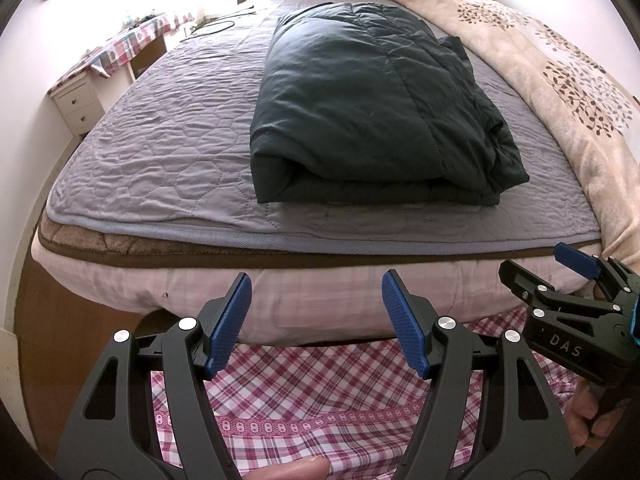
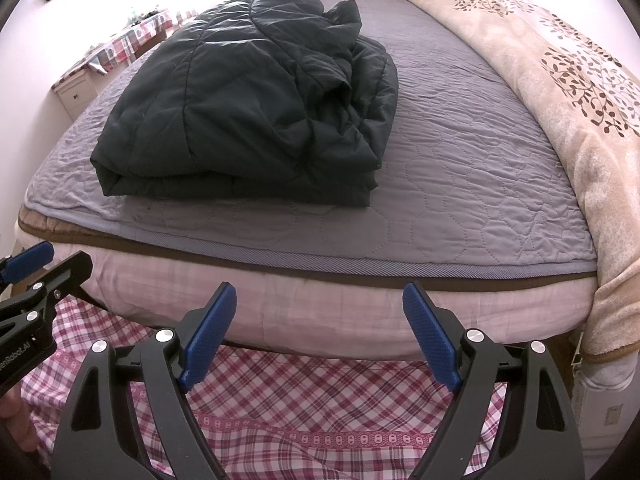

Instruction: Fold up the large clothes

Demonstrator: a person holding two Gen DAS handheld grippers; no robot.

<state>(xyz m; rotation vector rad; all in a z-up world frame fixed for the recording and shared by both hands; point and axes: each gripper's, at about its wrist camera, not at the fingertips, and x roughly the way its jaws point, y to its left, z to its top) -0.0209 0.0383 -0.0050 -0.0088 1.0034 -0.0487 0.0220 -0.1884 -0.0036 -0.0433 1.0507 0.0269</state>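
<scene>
Left gripper [image 1: 316, 324] hangs with its blue pads [image 1: 230, 324] spread wide, nothing between them, tipped down in front of the bed's near edge. Right gripper [image 2: 320, 336] beside it, same story: jaws apart and empty, angled down the same way, a hand [image 1: 586, 420] wrapped on its handle at the lower right of the left view. Both sit below the mattress [image 2: 320, 300] side, over pink plaid cloth [image 1: 320, 392]. Out past the pads, well clear of them, the dark quilted jacket [image 1: 368, 108] lies folded into a thick, puffy bundle on the grey bedcover [image 1: 168, 152]. Its rolled fold faces the near edge of the bed, its right side bunched and creased. A floral beige blanket [image 2: 560, 80] runs along the bed's right edge.
</scene>
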